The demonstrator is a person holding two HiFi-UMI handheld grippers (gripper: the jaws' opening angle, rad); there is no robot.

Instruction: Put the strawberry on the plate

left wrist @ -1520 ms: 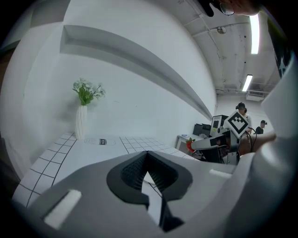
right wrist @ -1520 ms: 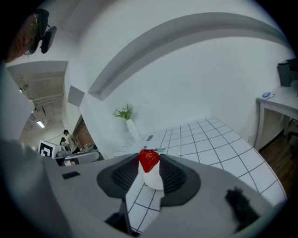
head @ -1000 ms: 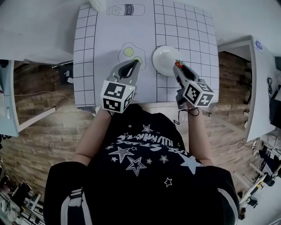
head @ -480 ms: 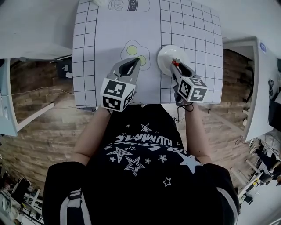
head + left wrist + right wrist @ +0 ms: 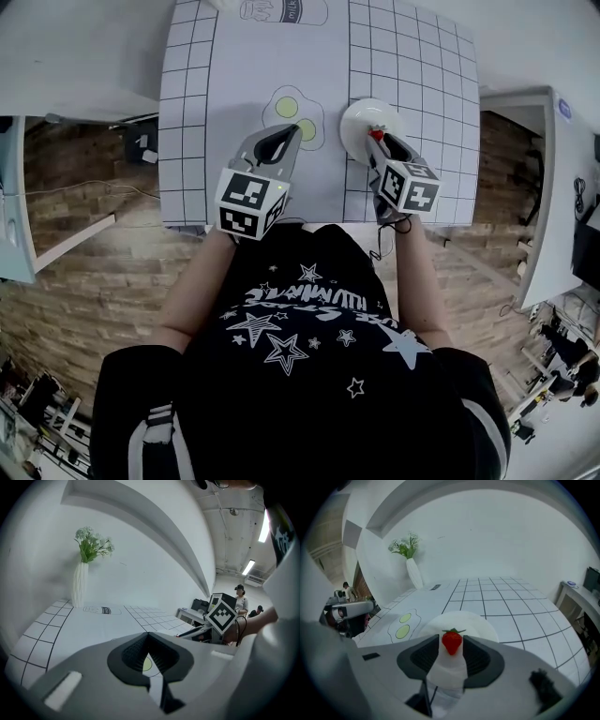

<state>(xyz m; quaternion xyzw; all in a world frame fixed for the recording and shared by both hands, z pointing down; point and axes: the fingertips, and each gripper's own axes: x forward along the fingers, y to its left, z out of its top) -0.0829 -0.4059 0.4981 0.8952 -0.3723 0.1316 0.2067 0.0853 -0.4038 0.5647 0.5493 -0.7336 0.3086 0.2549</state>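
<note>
A small red strawberry (image 5: 377,135) with a green cap sits pinched between the jaws of my right gripper (image 5: 379,141), which is shut on it. The berry (image 5: 452,641) hangs just above the near part of the round white plate (image 5: 361,116), and the plate (image 5: 474,619) spreads out right behind it in the right gripper view. My left gripper (image 5: 289,134) rests over the mat left of the plate. Its jaws meet at the tips with nothing held (image 5: 148,637).
A white mat with a black grid (image 5: 187,112) covers the table. A fried-egg drawing (image 5: 292,107) lies between the grippers and a milk-bottle drawing (image 5: 281,11) at the far edge. A white vase of flowers (image 5: 80,586) stands at the back. Another white table (image 5: 562,187) stands to the right.
My right gripper has carried the strawberry from the plate's right rim to a spot further over the plate. The left gripper has stayed where it was.
</note>
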